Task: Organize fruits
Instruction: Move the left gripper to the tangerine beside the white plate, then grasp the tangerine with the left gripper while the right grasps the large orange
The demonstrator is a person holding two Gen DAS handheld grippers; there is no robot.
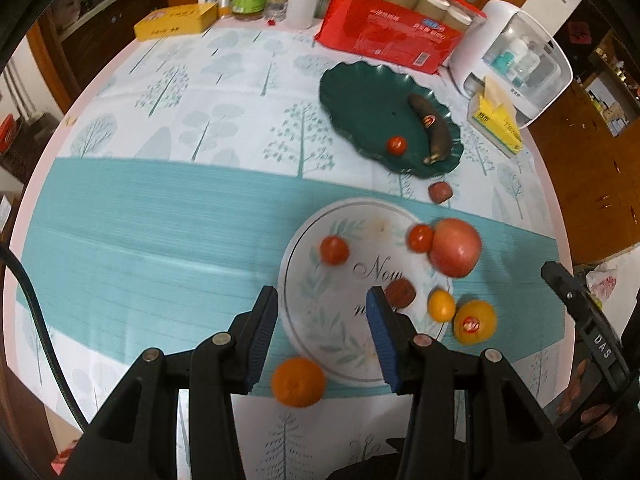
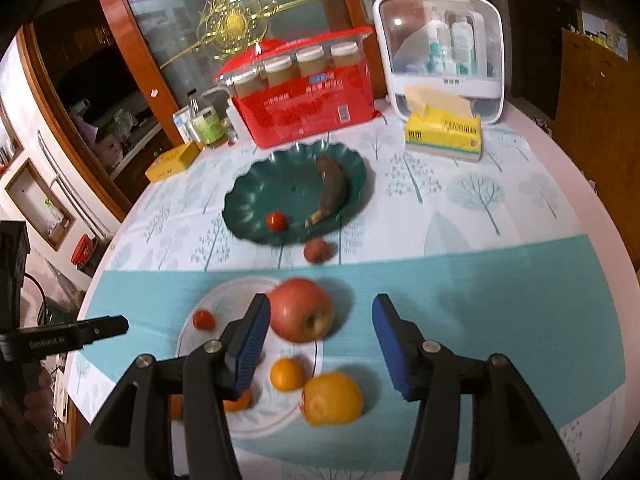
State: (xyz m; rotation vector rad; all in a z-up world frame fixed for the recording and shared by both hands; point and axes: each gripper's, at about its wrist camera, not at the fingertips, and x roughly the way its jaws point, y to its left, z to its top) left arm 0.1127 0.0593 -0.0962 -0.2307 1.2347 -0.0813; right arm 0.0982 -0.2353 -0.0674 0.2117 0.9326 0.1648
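both grippers, left gripper (image 1: 322,320) and right gripper (image 2: 320,338), hover wide open and empty above a white plate (image 1: 316,320) of fruit.

Ahead of my left jaws, I read a script "Now" on the white plate (image 1: 304,248). "DAS" is printed on the right gripper's arm (image 1: 596,344) at my far right. The red carton's (image 2: 304,116) print is too blurred.

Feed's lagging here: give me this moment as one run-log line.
left gripper: open, empty | right gripper: open, empty | dark green scalloped plate: brown banana, small red tomato | big red apple: on white plate's rim
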